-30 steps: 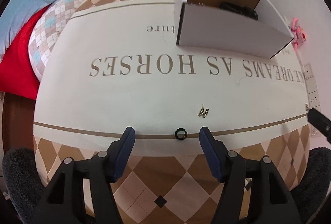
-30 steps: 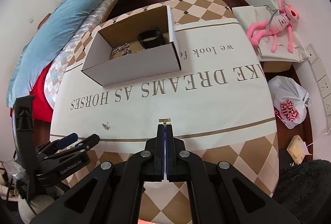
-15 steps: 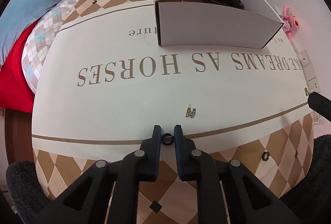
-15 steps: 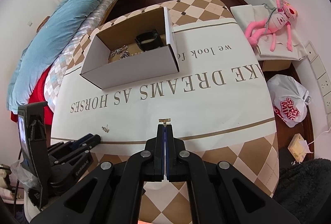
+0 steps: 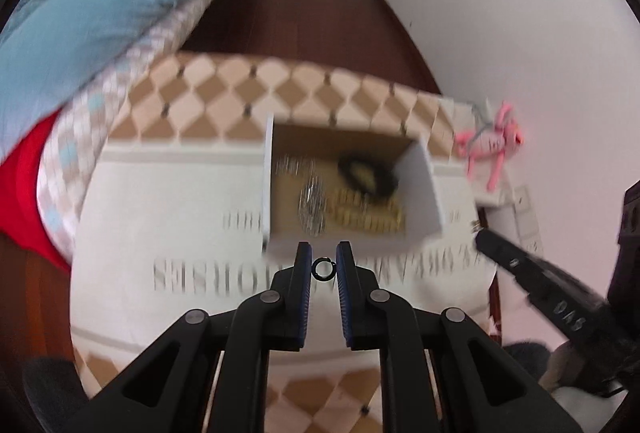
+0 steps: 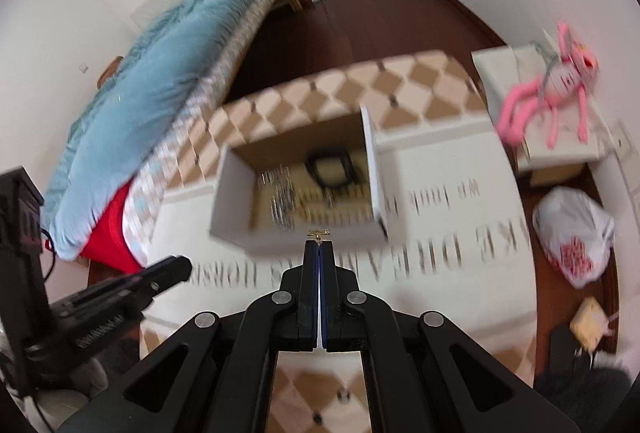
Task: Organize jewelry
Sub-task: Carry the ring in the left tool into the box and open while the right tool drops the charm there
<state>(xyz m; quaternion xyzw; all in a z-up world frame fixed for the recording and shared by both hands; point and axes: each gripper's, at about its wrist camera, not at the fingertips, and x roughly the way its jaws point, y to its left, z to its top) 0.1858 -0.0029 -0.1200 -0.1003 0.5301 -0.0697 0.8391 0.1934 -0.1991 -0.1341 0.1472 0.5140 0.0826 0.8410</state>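
Both pieces carried toward box (image 5: 352, 193).
Left gripper (image 5: 323, 265) jaws pinch black ring (image 5: 323, 268); right gripper (image 6: 319, 247) jaws closed on gold pendant (image 6: 318, 232). Clear the near wall, release low inside.

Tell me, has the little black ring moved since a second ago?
Yes. The black ring, then lying on the tablecloth's brown stripe, is now off the cloth between the left gripper fingers, carried forward to just short of the white box.

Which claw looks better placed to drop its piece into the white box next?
Probably right, narrowly. The right claw grips a gold pendant at the white box near wall; the left claw, gripping a black ring, sits slightly short of it.
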